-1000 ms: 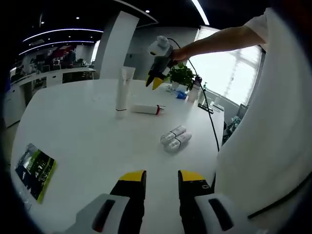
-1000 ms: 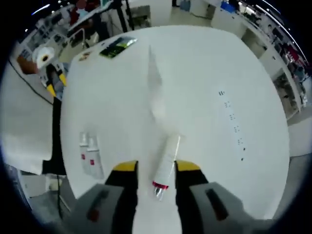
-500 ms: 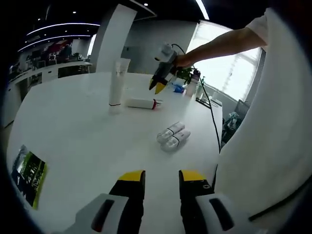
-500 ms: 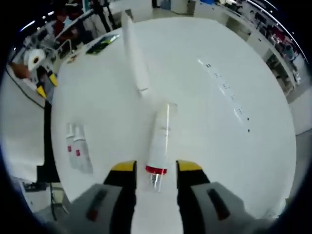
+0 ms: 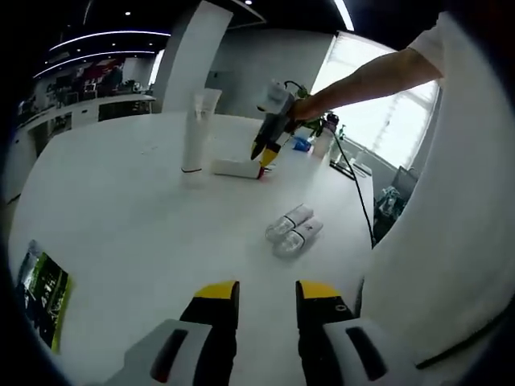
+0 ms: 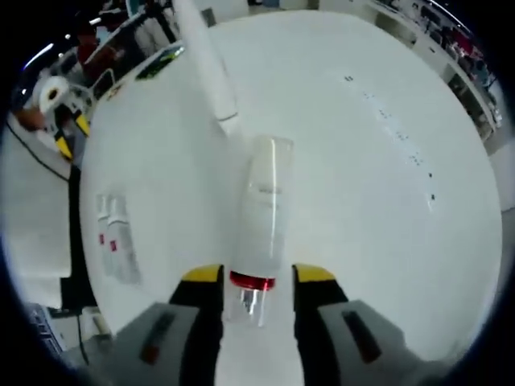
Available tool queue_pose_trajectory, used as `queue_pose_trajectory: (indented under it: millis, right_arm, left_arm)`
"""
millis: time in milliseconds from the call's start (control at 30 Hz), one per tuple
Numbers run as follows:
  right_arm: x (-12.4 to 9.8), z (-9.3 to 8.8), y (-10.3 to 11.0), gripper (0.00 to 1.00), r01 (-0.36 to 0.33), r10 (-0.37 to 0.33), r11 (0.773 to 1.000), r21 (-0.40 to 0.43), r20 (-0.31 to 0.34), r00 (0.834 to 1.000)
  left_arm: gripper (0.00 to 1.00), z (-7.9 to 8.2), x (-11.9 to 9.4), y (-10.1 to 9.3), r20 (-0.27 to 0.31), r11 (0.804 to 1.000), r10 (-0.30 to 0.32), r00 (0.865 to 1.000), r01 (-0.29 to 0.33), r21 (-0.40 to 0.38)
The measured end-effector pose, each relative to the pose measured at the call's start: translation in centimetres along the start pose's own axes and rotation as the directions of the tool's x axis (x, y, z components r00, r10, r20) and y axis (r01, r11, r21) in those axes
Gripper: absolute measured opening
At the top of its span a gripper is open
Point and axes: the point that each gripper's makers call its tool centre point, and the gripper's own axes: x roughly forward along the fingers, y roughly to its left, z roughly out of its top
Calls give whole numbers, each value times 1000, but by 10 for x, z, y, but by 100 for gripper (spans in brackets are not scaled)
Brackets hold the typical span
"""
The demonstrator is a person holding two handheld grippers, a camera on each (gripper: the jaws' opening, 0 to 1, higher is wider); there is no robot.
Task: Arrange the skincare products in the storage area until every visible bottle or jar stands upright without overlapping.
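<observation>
Where the round white surface (image 5: 121,233) is seen in the left gripper view, four skincare items can be counted on it: one tall white tube (image 5: 195,129) standing upright on its cap, one white bottle with a red band and a clear cap (image 5: 238,167) lying on its side just beside that tube, and two small clear-capped white bottles (image 5: 291,227) lying side by side, touching, nearer the camera. One green and black printed card (image 5: 39,291) lies flat near the surface's edge. The left gripper (image 5: 267,293) is held above the surface with its yellow-tipped jaws apart and nothing between them. The right gripper (image 5: 266,151) is seen there from the side, held by a person's bare arm (image 5: 366,76), its yellow tips down at the capped end of the lying bottle.

In the right gripper view the same lying bottle (image 6: 261,217) is seen close, with its clear cap between the spread jaws of the right gripper (image 6: 256,277); whether the jaws press the cap cannot be told. The tall tube (image 6: 205,60) rises beyond it, the two small bottles (image 6: 113,241) lie well to the left, and the left gripper (image 6: 63,100) appears at the far edge. A potted green plant (image 5: 306,125) is given by the left gripper view alone.
</observation>
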Motion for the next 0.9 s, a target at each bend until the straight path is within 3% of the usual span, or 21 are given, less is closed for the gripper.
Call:
queue_pose_trajectory:
  millis: [367, 633, 700, 900]
  right_arm:
    - [22, 6, 1, 31, -7, 7, 1000, -4, -27, 1000]
    - [29, 6, -3, 29, 60, -59, 998, 26, -42, 997]
    - [32, 5, -5, 28, 100, -99, 995, 12, -62, 993]
    - [35, 9, -5, 26, 125, -131, 990, -67, -86, 988]
  left_arm:
    - [28, 1, 1, 11, -4, 998, 38, 999, -38, -40]
    - [28, 1, 0, 16, -1, 996, 59, 998, -59, -62]
    - [28, 0, 0, 17, -4, 996, 63, 998, -63, -61]
    - [27, -5, -3, 16, -5, 995, 73, 997, -73, -74]
